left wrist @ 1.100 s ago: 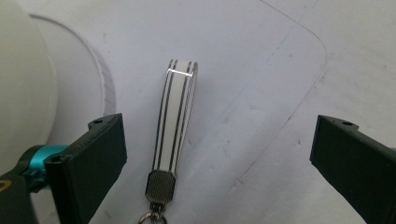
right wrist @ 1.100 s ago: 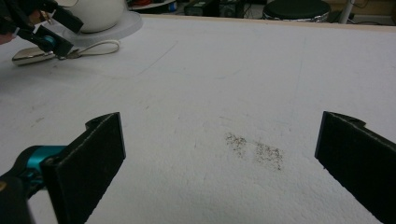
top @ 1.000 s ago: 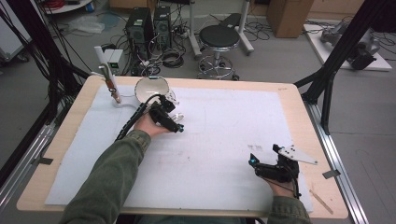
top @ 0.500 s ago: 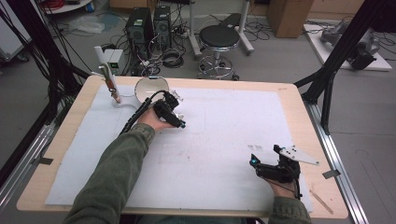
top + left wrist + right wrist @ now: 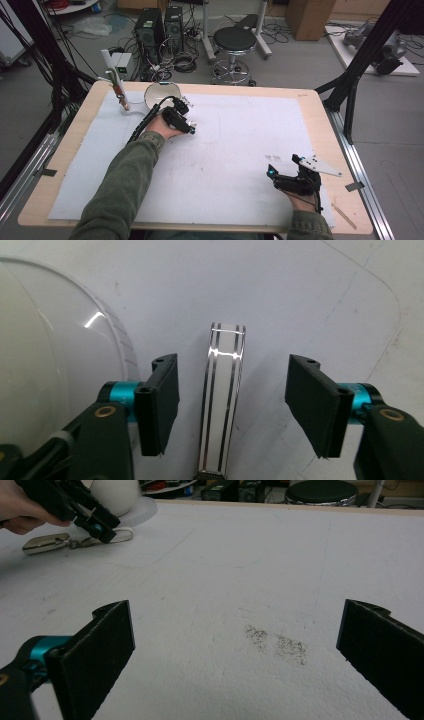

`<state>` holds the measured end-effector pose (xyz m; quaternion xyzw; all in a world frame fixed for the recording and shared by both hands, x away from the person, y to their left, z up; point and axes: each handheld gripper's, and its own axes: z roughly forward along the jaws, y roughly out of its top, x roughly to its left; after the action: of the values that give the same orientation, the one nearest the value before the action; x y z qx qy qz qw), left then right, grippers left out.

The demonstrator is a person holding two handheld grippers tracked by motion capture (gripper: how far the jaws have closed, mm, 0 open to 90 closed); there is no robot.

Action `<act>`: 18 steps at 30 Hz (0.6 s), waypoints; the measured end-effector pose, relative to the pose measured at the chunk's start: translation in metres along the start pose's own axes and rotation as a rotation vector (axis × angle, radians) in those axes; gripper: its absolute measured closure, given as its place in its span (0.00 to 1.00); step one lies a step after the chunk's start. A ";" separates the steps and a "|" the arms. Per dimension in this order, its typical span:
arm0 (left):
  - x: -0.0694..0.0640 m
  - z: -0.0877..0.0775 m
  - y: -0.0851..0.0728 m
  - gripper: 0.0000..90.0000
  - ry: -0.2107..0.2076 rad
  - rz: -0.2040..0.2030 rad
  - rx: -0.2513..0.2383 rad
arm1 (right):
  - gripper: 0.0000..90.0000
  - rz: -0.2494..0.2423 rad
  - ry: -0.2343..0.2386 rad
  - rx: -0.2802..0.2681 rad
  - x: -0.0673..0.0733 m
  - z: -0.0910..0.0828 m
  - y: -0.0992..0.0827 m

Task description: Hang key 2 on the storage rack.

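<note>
Since the earlier frame, left gripper (image 5: 186,121) has shifted slightly toward the far-left corner of the table (image 5: 70,150) and its jaws have just been closing, now half-parted with the task's thing between them but not pressed by either pad. Item: silver striped strip (image 5: 223,400), a shiny flat metal piece with dark lengthwise lines, lying on the white mat (image 5: 240,165); in the left gripper view it runs straight up the middle between the two black jaws, clear white mat showing on each side of it, somewhat nearer the left jaw than the right. Its near end carries a small textured part, possibly a clasp; too cropped to tell. In the right gripper view the same metal piece (image 5: 46,543) lies flat at far left, joined to a small ring and pale loop, just below the left gripper (image 5: 97,525). White dome-shaped object (image 5: 45,365) stands just left of the strip. Right gripper (image 5: 282,172) rests at the near right of the table, unmoved, jaws wide apart, nothing between them, well apart from the strip.
</note>
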<state>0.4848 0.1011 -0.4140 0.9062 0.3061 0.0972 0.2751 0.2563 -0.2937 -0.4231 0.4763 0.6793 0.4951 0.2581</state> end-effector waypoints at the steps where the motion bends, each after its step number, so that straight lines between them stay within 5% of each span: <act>1: 0.000 0.000 0.000 0.49 0.007 0.007 0.000 | 0.01 0.001 0.000 0.002 0.000 0.000 0.000; 12: 0.000 0.005 -0.001 0.69 0.043 0.033 0.024 | 0.01 -0.002 -0.004 0.001 -0.001 0.001 0.000; 18: -0.002 0.005 -0.001 0.82 0.020 0.045 0.021 | 0.01 0.000 0.001 0.004 0.000 0.001 0.000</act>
<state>0.4847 0.0985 -0.4189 0.9146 0.2895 0.1090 0.2603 0.2573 -0.2934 -0.4238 0.4766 0.6804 0.4940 0.2568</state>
